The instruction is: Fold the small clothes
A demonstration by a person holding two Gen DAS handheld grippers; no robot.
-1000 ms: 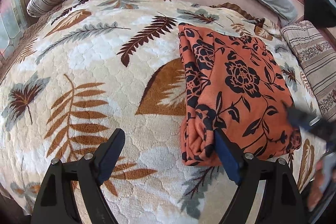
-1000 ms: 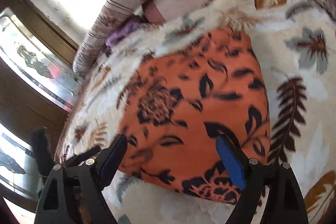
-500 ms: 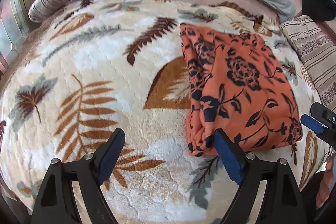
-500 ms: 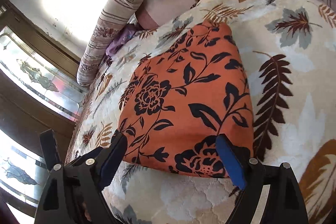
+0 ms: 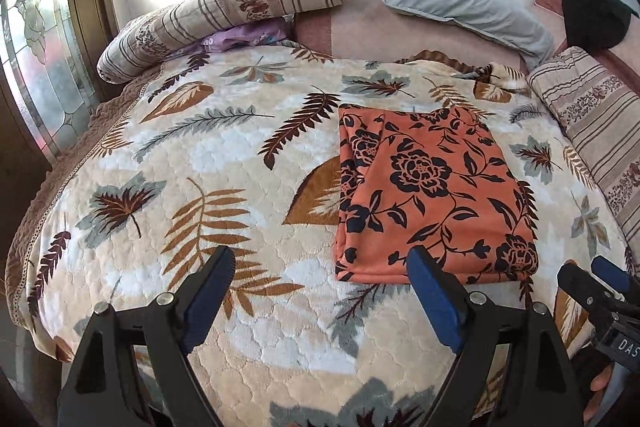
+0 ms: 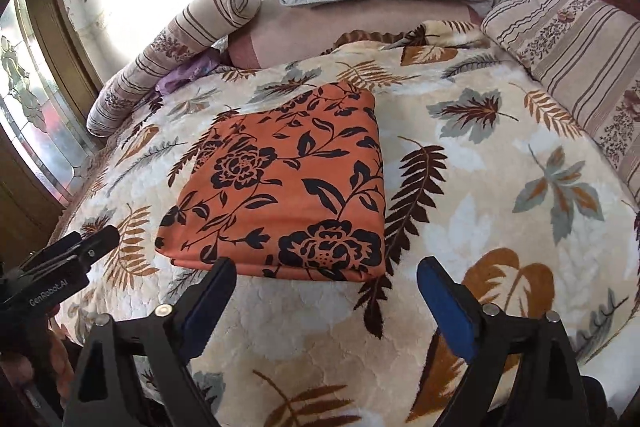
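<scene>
- Left wrist view: the left claw (image 5: 320,279) stands wide, its blue-padded fingers (image 5: 208,291) spread with nothing between them, above the cream quilted bedspread with brown and grey leaf print (image 5: 200,163).
- The orange cloth with black flower print (image 5: 432,203) lies folded into a flat rectangle on the bedspread, right of centre. Its near edge sits just beyond the tip of the claw's right finger, not gripped.
- At the lower right edge the right claw (image 5: 600,287) shows as a black frame with a blue pad, just beside the cloth's near right corner and apart from it.
- Along the far side lie a striped beige bolster (image 5: 224,15), a pale grey pillow (image 5: 460,3) and a dark garment (image 5: 588,15); a striped beige cushion (image 5: 592,123) borders the right side.
- Right wrist view: the right claw (image 6: 326,287) is wide too, and its jaws have just been opening further; nothing lies between them.
- The folded cloth (image 6: 288,187) rests flat, left of centre, its near edge just past the left fingertip.
- The left claw (image 6: 80,247) shows at the lower left, near the cloth's near left corner without touching it.
</scene>
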